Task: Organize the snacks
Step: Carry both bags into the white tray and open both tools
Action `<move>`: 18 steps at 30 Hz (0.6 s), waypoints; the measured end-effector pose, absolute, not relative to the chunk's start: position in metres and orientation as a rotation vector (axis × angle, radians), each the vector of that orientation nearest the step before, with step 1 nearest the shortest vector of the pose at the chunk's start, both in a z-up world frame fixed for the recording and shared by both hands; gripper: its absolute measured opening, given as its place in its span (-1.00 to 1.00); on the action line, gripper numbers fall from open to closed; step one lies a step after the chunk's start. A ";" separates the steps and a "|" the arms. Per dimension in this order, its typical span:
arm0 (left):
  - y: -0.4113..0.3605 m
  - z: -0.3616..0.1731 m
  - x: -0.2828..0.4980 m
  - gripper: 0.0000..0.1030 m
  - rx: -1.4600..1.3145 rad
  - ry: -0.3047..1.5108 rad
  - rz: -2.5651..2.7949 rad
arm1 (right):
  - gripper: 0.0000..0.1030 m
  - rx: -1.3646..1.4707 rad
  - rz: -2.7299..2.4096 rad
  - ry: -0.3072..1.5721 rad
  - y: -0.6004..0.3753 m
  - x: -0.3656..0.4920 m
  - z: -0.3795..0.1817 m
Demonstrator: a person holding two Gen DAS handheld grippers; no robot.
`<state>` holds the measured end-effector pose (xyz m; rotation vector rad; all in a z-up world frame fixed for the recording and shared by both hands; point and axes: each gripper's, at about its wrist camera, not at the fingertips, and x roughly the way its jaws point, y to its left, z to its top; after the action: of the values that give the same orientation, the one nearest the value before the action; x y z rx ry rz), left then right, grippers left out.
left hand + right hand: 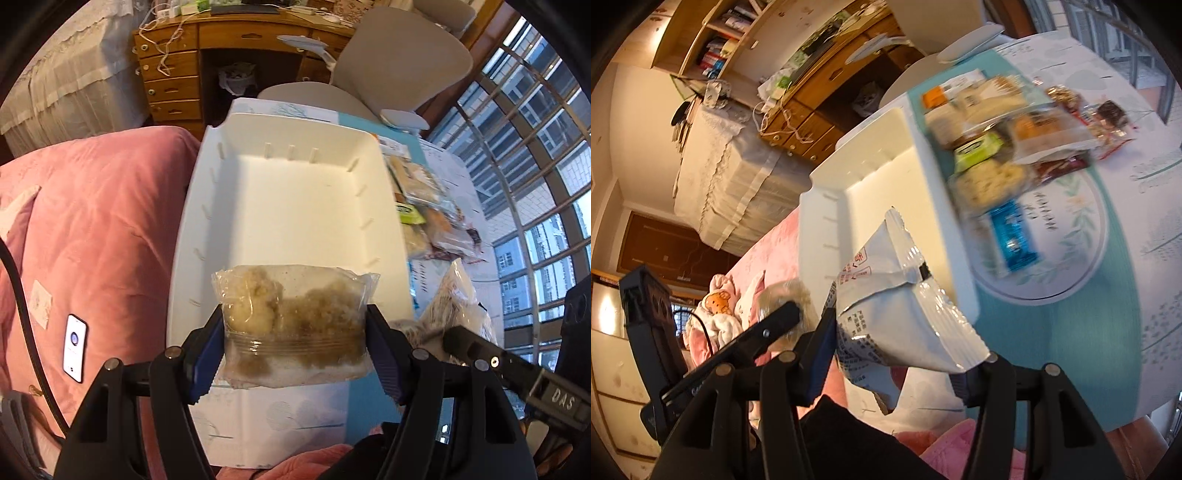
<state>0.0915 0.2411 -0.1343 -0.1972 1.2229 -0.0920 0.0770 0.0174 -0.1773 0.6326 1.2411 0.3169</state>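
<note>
Low in the frame, the left gripper (295, 347) clamps a clear bag (291, 325) over the empty white bin (295, 192), ready to drop, while the right gripper (897, 347) pinches a white packet (897, 306) (more snacks (997, 147) wait upper right).

We cannot read the snack pile (1015, 136) in the right wrist view (motion blurs its labels), the white packet (905, 306) hides the right gripper's (897, 354) far pad, and the picture's edge crops the table (1126, 258).
</note>
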 end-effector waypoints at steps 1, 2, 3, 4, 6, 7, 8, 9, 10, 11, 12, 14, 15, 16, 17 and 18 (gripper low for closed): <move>0.245 -0.134 0.092 0.36 -0.194 1.223 -0.076 | 0.05 0.633 0.327 1.243 0.021 0.078 -0.178; 0.248 -0.134 0.093 0.36 -0.193 1.222 -0.059 | 0.05 0.633 0.337 1.243 0.025 0.079 -0.179; 0.251 -0.135 0.094 0.37 -0.192 1.221 -0.039 | 0.08 0.633 0.348 1.244 0.029 0.080 -0.180; 0.255 -0.136 0.094 0.42 -0.190 1.223 -0.022 | 0.09 0.630 0.354 1.245 0.032 0.082 -0.180; 0.260 -0.138 0.095 0.44 -0.183 1.228 0.009 | 0.15 0.627 0.356 1.252 0.037 0.085 -0.185; 0.261 -0.139 0.096 0.45 -0.177 1.232 0.017 | 0.20 0.632 0.357 1.258 0.038 0.086 -0.187; 0.262 -0.140 0.095 0.45 -0.172 1.236 0.021 | 0.30 0.637 0.352 1.266 0.038 0.086 -0.190; 0.262 -0.140 0.095 0.46 -0.172 1.238 0.021 | 0.35 0.640 0.345 1.272 0.038 0.086 -0.192; 0.262 -0.141 0.095 0.46 -0.174 1.239 0.018 | 0.37 0.645 0.337 1.275 0.038 0.085 -0.195; 0.261 -0.141 0.095 0.46 -0.175 1.241 0.015 | 0.39 0.650 0.330 1.277 0.036 0.085 -0.196; 0.260 -0.141 0.095 0.46 -0.176 1.242 0.009 | 0.39 0.654 0.324 1.278 0.034 0.085 -0.197; 0.256 -0.142 0.095 0.46 -0.175 1.243 -0.003 | 0.40 0.662 0.311 1.279 0.031 0.084 -0.198; 0.254 -0.142 0.095 0.46 -0.174 1.242 -0.012 | 0.40 0.667 0.301 1.280 0.028 0.083 -0.199; 0.251 -0.142 0.095 0.46 -0.174 1.244 -0.020 | 0.40 0.672 0.293 1.282 0.026 0.082 -0.201; 0.248 -0.143 0.095 0.46 -0.172 1.247 -0.026 | 0.40 0.678 0.280 1.284 0.022 0.081 -0.202; 0.245 -0.144 0.095 0.46 -0.170 1.250 -0.030 | 0.40 0.685 0.267 1.286 0.018 0.080 -0.204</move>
<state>0.0948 0.2450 -0.1438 -0.1703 1.2504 -0.0304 0.0796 0.0178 -0.2037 0.6853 1.2862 0.2665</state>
